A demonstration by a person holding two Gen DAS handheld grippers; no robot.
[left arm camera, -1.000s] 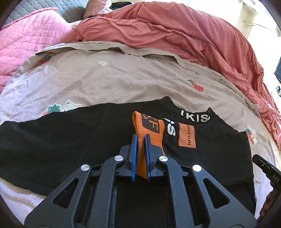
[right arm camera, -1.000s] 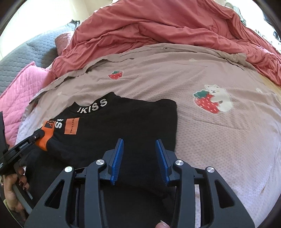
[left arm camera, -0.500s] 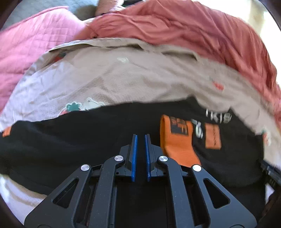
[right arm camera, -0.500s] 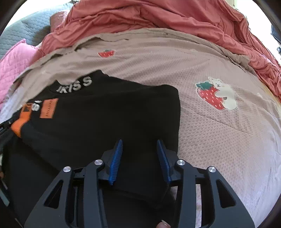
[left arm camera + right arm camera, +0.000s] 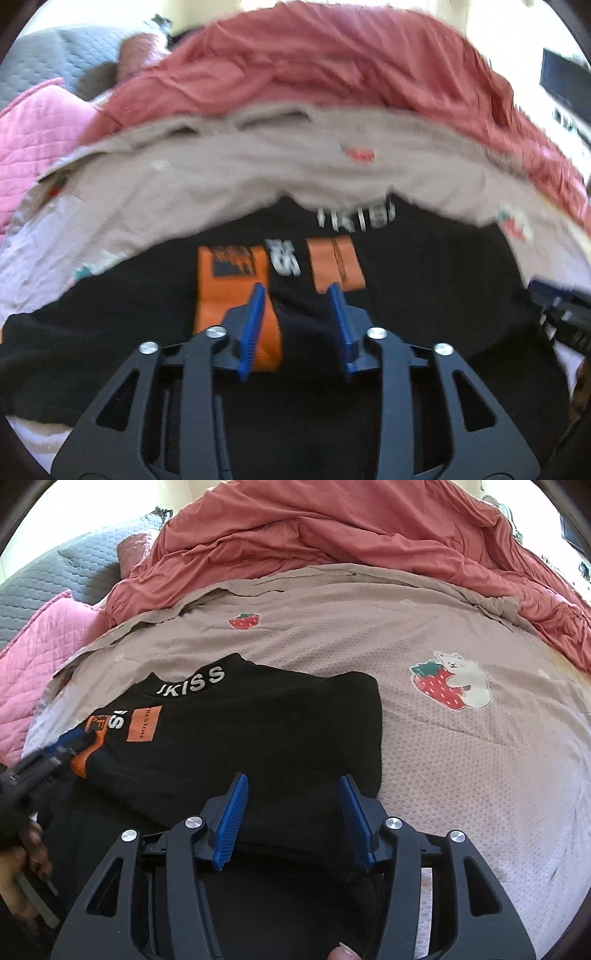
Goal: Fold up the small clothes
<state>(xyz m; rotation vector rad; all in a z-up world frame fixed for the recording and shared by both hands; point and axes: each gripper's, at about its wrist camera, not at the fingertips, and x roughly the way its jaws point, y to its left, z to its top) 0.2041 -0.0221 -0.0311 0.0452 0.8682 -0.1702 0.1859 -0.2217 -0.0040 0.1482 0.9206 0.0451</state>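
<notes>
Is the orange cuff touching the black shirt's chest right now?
Touching. In the left wrist view the orange cuff lies flat on the black shirt, left of the orange patch, with no gap.

White letters reading "JKISS" are seen along the collar of the black top (image 5: 258, 731). "PRESTON" is partly legible on its orange patch (image 5: 144, 724), with a white "S" beside it.

The left gripper (image 5: 297, 295) tilts steeply downward, its jaws opening, blue pads (image 5: 252, 328) apart with nothing pinched between them. The right gripper (image 5: 293, 786) also slants down, jaws opening wider, pads clear of any grip. A hand (image 5: 22, 864) grasps the left tool's handle.
</notes>
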